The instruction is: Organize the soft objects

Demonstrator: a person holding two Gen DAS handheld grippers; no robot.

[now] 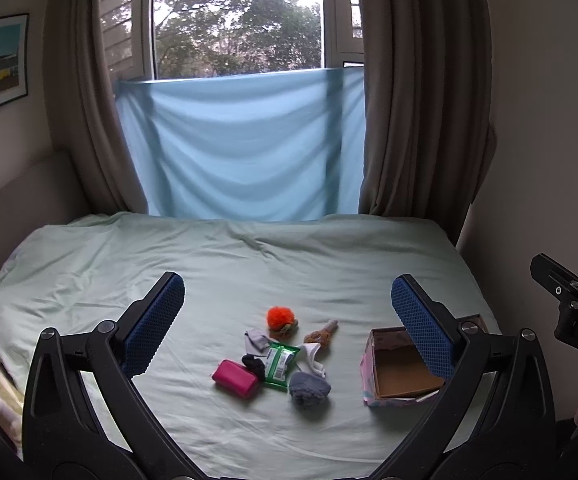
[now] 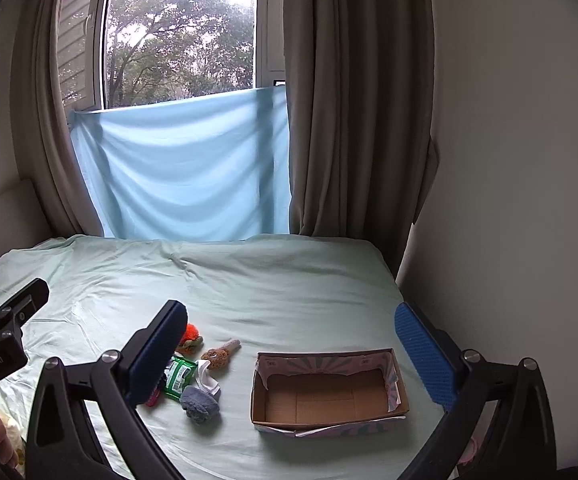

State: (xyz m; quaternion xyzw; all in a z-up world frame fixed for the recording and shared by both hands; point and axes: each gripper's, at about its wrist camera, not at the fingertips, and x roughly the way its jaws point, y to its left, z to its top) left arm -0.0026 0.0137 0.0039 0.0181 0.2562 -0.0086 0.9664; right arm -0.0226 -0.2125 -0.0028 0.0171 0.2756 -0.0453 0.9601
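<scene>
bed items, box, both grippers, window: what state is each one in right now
box: open, empty, upright on the bed
left gripper: open, holding nothing
right gripper: open, holding nothing
pink pouch: lying loose outside the box
green packet: lying flat in the pile
blue fuzzy sock: balled up
window: lower part covered by blue cloth

Black left gripper (image 1: 288, 322) and right gripper (image 2: 291, 346), blue-padded fingers (image 1: 157, 320), silver screws.

Both the left tongs (image 1: 288, 316) and the right tongs (image 2: 291, 344) are hanging side by side with blue-padded fingers (image 1: 421, 328) spread wide, gripping nothing.
</scene>
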